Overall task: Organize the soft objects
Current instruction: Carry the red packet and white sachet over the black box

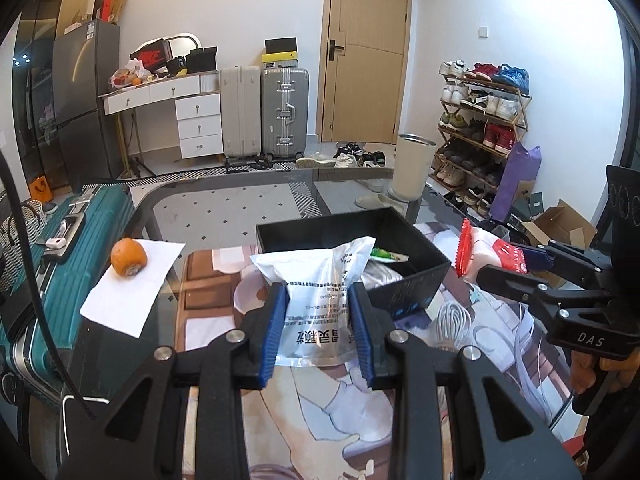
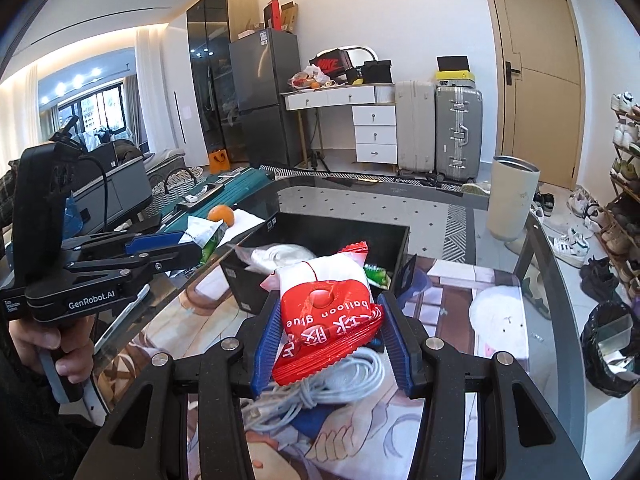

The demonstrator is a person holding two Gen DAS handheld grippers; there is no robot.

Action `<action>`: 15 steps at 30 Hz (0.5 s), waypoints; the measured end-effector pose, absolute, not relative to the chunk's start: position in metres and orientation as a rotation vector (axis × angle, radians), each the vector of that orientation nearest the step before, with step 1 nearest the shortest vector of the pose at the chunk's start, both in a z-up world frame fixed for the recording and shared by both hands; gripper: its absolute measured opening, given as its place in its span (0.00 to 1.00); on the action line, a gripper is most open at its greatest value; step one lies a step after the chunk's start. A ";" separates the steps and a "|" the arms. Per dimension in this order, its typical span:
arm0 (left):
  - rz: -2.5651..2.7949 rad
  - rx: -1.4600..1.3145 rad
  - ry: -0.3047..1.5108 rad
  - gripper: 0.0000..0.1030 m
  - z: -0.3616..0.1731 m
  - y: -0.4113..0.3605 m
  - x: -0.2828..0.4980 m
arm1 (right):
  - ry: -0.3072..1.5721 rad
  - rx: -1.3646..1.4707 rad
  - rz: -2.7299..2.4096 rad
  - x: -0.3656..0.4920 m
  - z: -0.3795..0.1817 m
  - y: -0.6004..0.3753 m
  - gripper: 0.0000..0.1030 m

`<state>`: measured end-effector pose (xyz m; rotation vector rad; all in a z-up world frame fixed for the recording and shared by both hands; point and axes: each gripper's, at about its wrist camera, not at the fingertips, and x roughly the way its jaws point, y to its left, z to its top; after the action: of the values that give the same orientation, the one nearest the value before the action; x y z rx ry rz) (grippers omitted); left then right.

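Bags hang squeezed in my grippers, white pouch (image 1: 320,300) left (image 1: 320,332), red balloon-glue packet (image 2: 328,312) right (image 2: 332,344), ready for the black bin (image 1: 400,240).

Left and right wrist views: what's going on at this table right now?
A person holds a gripper in each hand at a glass table. The left gripper is shut on a white pouch, and the right gripper is shut on a red and white balloon glue packet. Both packets are held just short of the black box, which already contains a few soft packets. A coiled white cable lies on the mat below the right gripper, and an orange sits on a paper sheet to the left.
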<state>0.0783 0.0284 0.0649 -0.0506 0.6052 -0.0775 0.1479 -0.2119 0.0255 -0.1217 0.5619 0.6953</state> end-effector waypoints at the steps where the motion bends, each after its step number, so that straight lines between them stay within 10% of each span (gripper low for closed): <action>1: -0.076 -0.051 0.603 0.30 0.066 0.029 0.080 | 0.561 -0.123 0.694 0.150 0.027 -0.211 0.46; 15: -0.090 -0.037 0.614 0.30 0.071 0.026 0.111 | 0.574 -0.146 0.696 0.179 0.034 -0.194 0.46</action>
<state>0.1107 0.0257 0.0709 -0.0369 0.6141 -0.0901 0.1790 -0.1938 0.0336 -0.1456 0.5745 0.6964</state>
